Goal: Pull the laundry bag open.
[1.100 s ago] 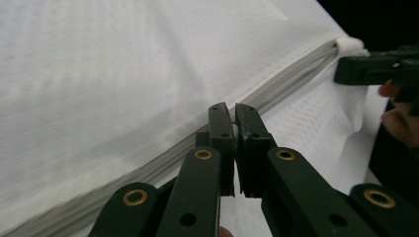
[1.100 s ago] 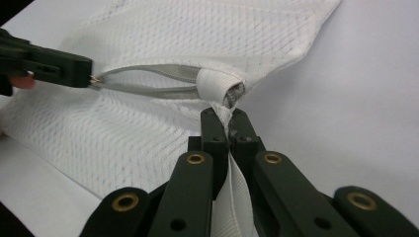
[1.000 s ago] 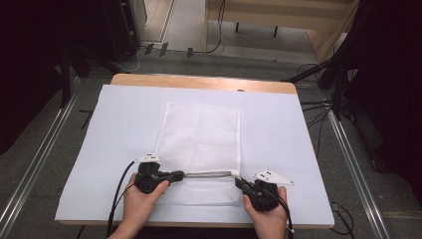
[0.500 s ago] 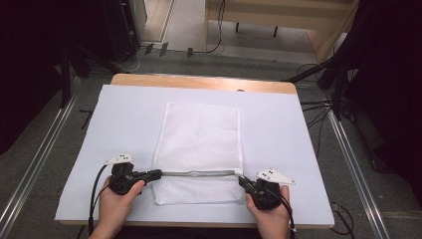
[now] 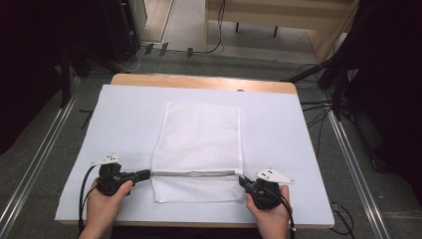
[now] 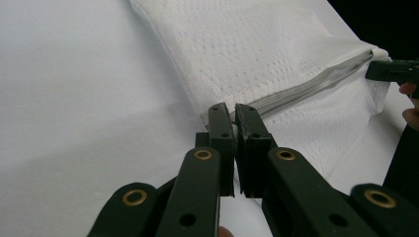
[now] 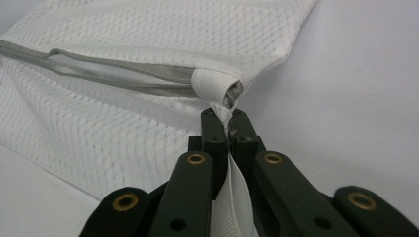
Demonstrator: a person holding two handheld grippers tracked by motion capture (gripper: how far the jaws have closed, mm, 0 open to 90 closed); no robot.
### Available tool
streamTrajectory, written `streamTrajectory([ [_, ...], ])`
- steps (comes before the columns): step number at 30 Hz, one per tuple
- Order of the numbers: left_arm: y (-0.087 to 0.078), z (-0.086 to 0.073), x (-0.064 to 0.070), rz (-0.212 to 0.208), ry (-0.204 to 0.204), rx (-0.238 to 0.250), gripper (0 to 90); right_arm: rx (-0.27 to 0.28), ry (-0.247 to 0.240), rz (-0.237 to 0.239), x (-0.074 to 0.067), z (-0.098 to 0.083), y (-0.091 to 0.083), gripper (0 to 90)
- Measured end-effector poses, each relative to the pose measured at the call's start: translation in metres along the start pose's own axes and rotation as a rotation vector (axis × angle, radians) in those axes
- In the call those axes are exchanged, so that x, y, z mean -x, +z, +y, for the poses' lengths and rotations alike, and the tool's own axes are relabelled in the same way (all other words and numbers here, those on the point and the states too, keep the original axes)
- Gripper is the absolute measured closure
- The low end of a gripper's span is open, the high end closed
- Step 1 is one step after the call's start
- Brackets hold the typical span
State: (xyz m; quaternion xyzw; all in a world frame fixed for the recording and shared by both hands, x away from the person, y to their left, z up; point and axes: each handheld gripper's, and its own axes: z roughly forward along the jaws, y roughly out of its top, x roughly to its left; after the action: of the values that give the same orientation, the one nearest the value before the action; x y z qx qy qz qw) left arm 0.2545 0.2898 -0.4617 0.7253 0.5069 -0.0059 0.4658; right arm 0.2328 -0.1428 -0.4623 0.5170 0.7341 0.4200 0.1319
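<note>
The person is drawing the grey zipper (image 5: 194, 174) of a white mesh laundry bag (image 5: 199, 144), which is lying flat at the centre of the high view on the white-covered bench (image 5: 298, 149). The left tongs (image 6: 234, 111), at lower left, are pinched on the zipper's end; the right tongs (image 7: 222, 116) are clamping the bag's white fabric tab at lower right. Judging by this, the pull is nearly finished; next comes letting go. The netting is looking soft and dimpled, rectangular.
</note>
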Motion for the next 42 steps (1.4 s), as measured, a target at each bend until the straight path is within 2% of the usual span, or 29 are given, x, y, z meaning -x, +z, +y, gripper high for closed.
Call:
streamTrajectory([
  [2, 0.000, -0.001, 0.000, -0.007, 0.004, 0.004, 86.4, -0.001, -0.006, -0.002, 0.000, 0.000, 0.000, 89.3],
  [3, 0.000, -0.001, -0.001, -0.010, 0.005, 0.009, 81.7, 0.002, -0.008, 0.004, 0.000, 0.000, 0.000, 89.3],
  [4, -0.001, -0.001, -0.001, -0.005, 0.009, 0.029, 81.7, 0.005, -0.011, 0.021, 0.001, 0.000, 0.000, 89.2],
  [5, -0.004, -0.001, -0.001, 0.004, 0.014, 0.048, 71.9, 0.006, -0.016, 0.022, 0.001, -0.001, 0.000, 89.2],
  [6, -0.007, -0.001, 0.000, 0.011, 0.017, 0.069, 55.7, 0.015, -0.010, 0.023, 0.002, -0.002, -0.001, 88.6],
  [7, -0.014, 0.000, -0.001, 0.013, 0.026, 0.116, 51.0, 0.018, -0.014, 0.023, 0.002, -0.002, -0.001, 88.0],
  [8, -0.014, 0.000, -0.001, 0.013, 0.026, 0.116, 46.5, 0.018, -0.014, 0.023, 0.002, -0.002, -0.001, 88.0],
  [9, -0.021, 0.001, -0.001, 0.020, 0.041, 0.149, 42.4, 0.023, -0.026, 0.023, 0.001, -0.003, -0.001, 83.2],
  [10, -0.021, 0.001, -0.001, 0.020, 0.041, 0.149, 39.7, 0.023, -0.026, 0.023, 0.001, -0.003, -0.001, 83.2],
  [11, -0.027, 0.000, 0.000, 0.048, 0.067, 0.175, 36.8, 0.030, -0.037, 0.014, 0.001, -0.003, 0.000, 74.9],
  [13, -0.030, -0.001, 0.000, 0.056, 0.075, 0.186, 32.1, 0.031, -0.045, 0.012, 0.001, -0.002, 0.000, 65.9],
  [14, -0.033, -0.001, -0.001, 0.065, 0.085, 0.198, 32.1, 0.031, -0.045, 0.012, 0.001, -0.002, 0.000, 65.9],
  [15, -0.036, -0.002, -0.001, 0.071, 0.093, 0.212, 27.7, 0.032, -0.059, -0.007, 0.001, -0.001, -0.001, 57.3],
  [16, -0.039, -0.002, -0.002, 0.075, 0.100, 0.225, 26.1, 0.036, -0.073, -0.017, 0.002, -0.001, -0.002, 52.4],
  [17, -0.045, -0.002, -0.003, 0.076, 0.109, 0.260, 23.9, 0.042, -0.081, -0.026, 0.003, 0.000, -0.003, 49.4],
  [20, -0.055, -0.002, -0.003, 0.089, 0.132, 0.307, 15.9, 0.065, -0.111, -0.051, 0.006, 0.002, -0.009, 41.8],
  [22, -0.057, -0.003, -0.004, 0.097, 0.147, 0.318, 12.8, 0.074, -0.114, -0.058, 0.007, 0.002, -0.011, 39.4],
  [23, -0.061, -0.004, -0.005, 0.104, 0.170, 0.333, 12.2, 0.096, -0.127, -0.072, 0.010, 0.004, -0.015, 34.4],
  [24, -0.061, -0.004, -0.005, 0.104, 0.170, 0.333, 11.7, 0.096, -0.127, -0.072, 0.010, 0.004, -0.015, 34.4],
  [25, -0.064, -0.004, -0.007, 0.112, 0.177, 0.337, 11.6, 0.114, -0.124, -0.085, 0.014, 0.004, -0.019, 28.4],
  [26, -0.064, -0.004, -0.007, 0.112, 0.177, 0.337, 11.6, 0.114, -0.124, -0.085, 0.014, 0.004, -0.019, 28.4],
  [29, -0.066, -0.005, -0.011, 0.137, 0.186, 0.340, 11.2, 0.141, -0.121, -0.115, 0.024, 0.006, -0.025, 16.4],
  [30, -0.067, -0.005, -0.012, 0.146, 0.188, 0.342, 11.2, 0.141, -0.121, -0.115, 0.024, 0.006, -0.025, 16.4],
  [31, -0.068, -0.005, -0.015, 0.161, 0.195, 0.340, 9.8, 0.153, -0.106, -0.119, 0.030, 0.007, -0.028, 15.5],
  [34, -0.070, -0.005, -0.018, 0.164, 0.194, 0.346, 8.4, 0.166, -0.092, -0.114, 0.037, 0.007, -0.032, 13.9],
  [36, -0.070, -0.006, -0.023, 0.203, 0.220, 0.328, 8.0, 0.188, -0.067, -0.115, 0.048, 0.008, -0.039, 13.1],
  [38, -0.069, -0.007, -0.025, 0.209, 0.226, 0.322, 7.7, 0.192, -0.063, -0.122, 0.051, 0.008, -0.042, 12.9],
  [40, -0.068, -0.008, -0.028, 0.189, 0.240, 0.306, 0.9, 0.202, -0.049, -0.139, 0.058, 0.008, -0.046, 12.9],
  [42, -0.067, -0.008, -0.028, 0.194, 0.246, 0.301, 0.0, 0.209, -0.040, -0.157, 0.065, 0.008, -0.049, 12.1],
])
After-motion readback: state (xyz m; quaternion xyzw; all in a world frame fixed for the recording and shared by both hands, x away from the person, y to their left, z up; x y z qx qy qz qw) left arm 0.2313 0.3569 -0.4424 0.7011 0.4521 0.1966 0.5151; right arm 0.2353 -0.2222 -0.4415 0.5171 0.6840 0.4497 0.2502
